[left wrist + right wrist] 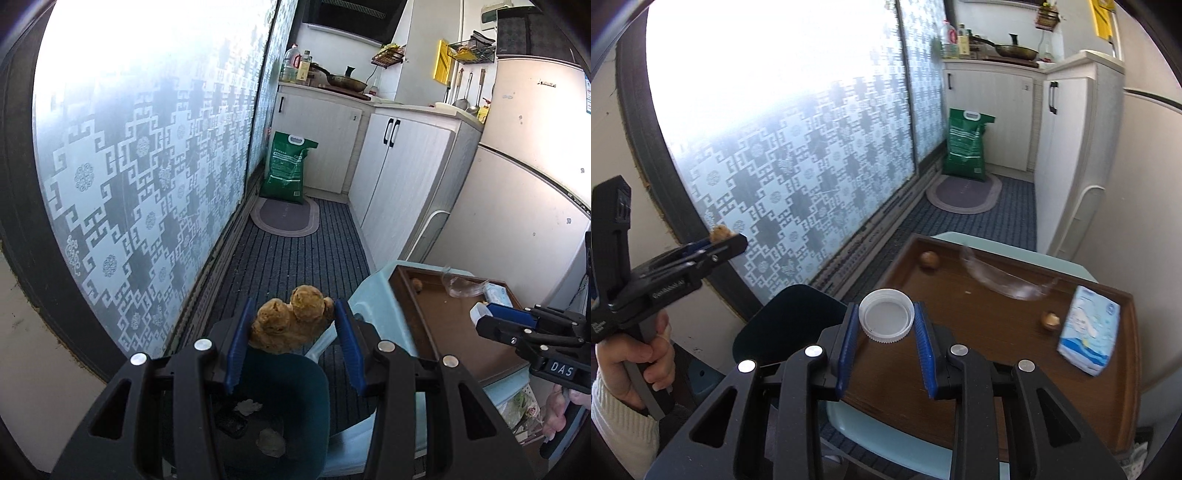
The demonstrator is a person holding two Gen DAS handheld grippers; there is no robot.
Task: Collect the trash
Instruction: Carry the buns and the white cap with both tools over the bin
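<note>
My left gripper point(291, 325) is shut on a crumpled brown shell piece point(291, 321) and holds it above a dark blue trash bin point(306, 398) that holds a few scraps. It also shows in the right wrist view point(720, 236), left of the bin point(786, 317). My right gripper point(886, 321) is shut on a white bottle cap point(886, 315) over the near left corner of a brown wooden tray point(997, 350). On the tray lie two brown nut shells point(930, 260) point(1050, 320), a clear plastic scrap point(1004, 277) and a blue tissue pack point(1089, 328).
The tray rests on a pale blue stool point(886, 439). A frosted patterned glass door point(775, 166) runs along the left. A green bag point(966, 146), an oval mat point(964, 192), white cabinets point(1060, 147) and a fridge point(528, 184) stand further back.
</note>
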